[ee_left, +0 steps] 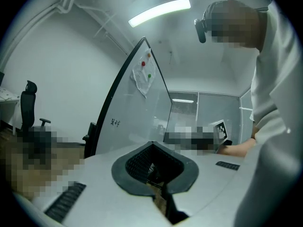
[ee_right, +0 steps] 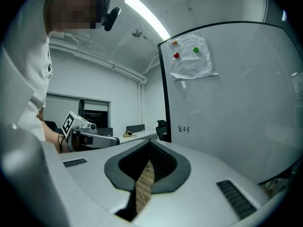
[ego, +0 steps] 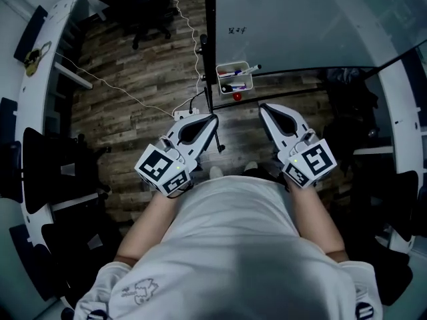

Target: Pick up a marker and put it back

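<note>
Seen from above, a person in a pale T-shirt stands on a wooden plank floor (ego: 127, 79), facing a whiteboard (ego: 300, 19) and holding a gripper in each hand at about waist height. Both grippers point level at the board.

The left claw (ego: 213, 117) is closed, its jaws meeting at the tips with nothing between them. The right claw (ego: 261, 105) is closed too, and also empty. The two claws sit side by side, a little apart, short of the board.

The markers (ego: 232, 76) lie in a small white tray (ego: 233, 64) hung on the whiteboard's lower edge, close to its left-hand corner and dark frame. The tray is ahead of the two claws and between them, touched by neither. Several markers lie jumbled inside, one with a blue cap and one black.

A few small handwritten marks (ego: 235, 30) sit on the board above the tray. Higher up, a crumpled sheet of paper (ee_right: 191, 60) is pinned under coloured magnets. A black office chair (ego: 150, 9) stands on the floor to the left.
</note>
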